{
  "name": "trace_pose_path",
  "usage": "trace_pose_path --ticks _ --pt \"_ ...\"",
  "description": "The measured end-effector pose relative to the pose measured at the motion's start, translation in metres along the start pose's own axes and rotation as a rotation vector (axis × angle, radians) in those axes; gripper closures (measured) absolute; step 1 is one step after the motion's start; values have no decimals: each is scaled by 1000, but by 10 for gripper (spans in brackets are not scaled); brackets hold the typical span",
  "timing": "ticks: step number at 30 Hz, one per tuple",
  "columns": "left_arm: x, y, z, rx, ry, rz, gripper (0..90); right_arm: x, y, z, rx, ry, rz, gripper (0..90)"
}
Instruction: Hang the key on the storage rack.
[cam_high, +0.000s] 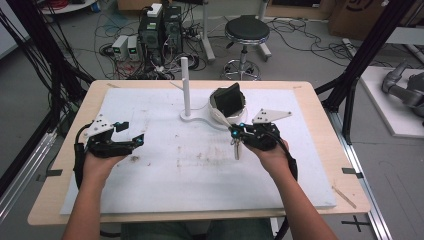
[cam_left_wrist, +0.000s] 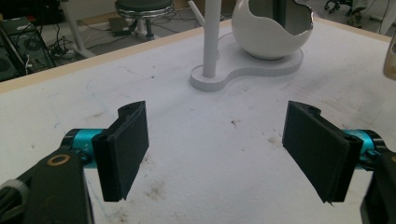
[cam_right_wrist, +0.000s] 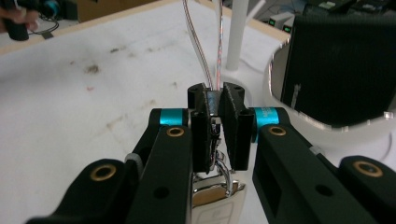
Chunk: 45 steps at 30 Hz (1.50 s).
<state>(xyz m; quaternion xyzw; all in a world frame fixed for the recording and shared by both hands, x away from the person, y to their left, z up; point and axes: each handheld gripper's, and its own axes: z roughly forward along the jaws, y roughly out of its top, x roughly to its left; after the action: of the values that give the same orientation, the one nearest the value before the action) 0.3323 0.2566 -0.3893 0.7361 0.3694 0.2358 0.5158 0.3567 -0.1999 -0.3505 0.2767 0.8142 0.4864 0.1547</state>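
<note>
Right gripper (cam_high: 239, 136): its two black jaws were pressed nearly together on the metal ring end of a key fob (cam_right_wrist: 215, 200), as the right gripper view (cam_right_wrist: 217, 112) showed; it was held above the middle of the sheet, just near of the stand's base.
Key fob: a silvery-white fob hanging below the clamped jaws; in the high view (cam_high: 237, 149) it dangled as a thin pale strip over the sheet, and whether its tip touched the surface could not be told.
Strap loop (cam_right_wrist: 205, 42): a thin shiny band rising from between the jaws toward the far side.
Left gripper (cam_high: 129, 134): jaws spread wide with nothing between them, hovering over the left part of the sheet; in the left gripper view (cam_left_wrist: 215, 154) only stained white surface lay between the pads.
Stand (cam_high: 186, 87): a white upright post on a flat white base, at the far middle of the table.
Egg-shaped holder (cam_high: 216, 111): a white broken-shell cup on the same base, right of the post, with a dark block (cam_high: 228, 99) standing inside it.
White sheet (cam_high: 175, 190): covered most of the wooden table (cam_high: 50, 200), marked with brown smudges.
Hands: the person's left hand (cam_high: 100, 167) and right hand (cam_high: 272, 157) gripped the tools from the near edge.
</note>
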Motion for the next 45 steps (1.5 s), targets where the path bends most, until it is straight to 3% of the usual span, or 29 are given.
trace_pose_path --ticks 17,23,28,37,45 --pt "0 0 1 13 8 10 228 -2 72 33 -49 -5 -64 828" --pt "0 0 2 15 3 11 229 -1 93 48 -45 -11 -86 828" --pt "0 -1 3 15 3 11 229 -1 113 66 -5 -34 -124 828" --pt "3 -3 4 18 6 3 229 -2 130 89 49 -77 -147 829" --pt "5 -4 3 13 9 -4 230 -4 132 100 75 -89 -167 829"
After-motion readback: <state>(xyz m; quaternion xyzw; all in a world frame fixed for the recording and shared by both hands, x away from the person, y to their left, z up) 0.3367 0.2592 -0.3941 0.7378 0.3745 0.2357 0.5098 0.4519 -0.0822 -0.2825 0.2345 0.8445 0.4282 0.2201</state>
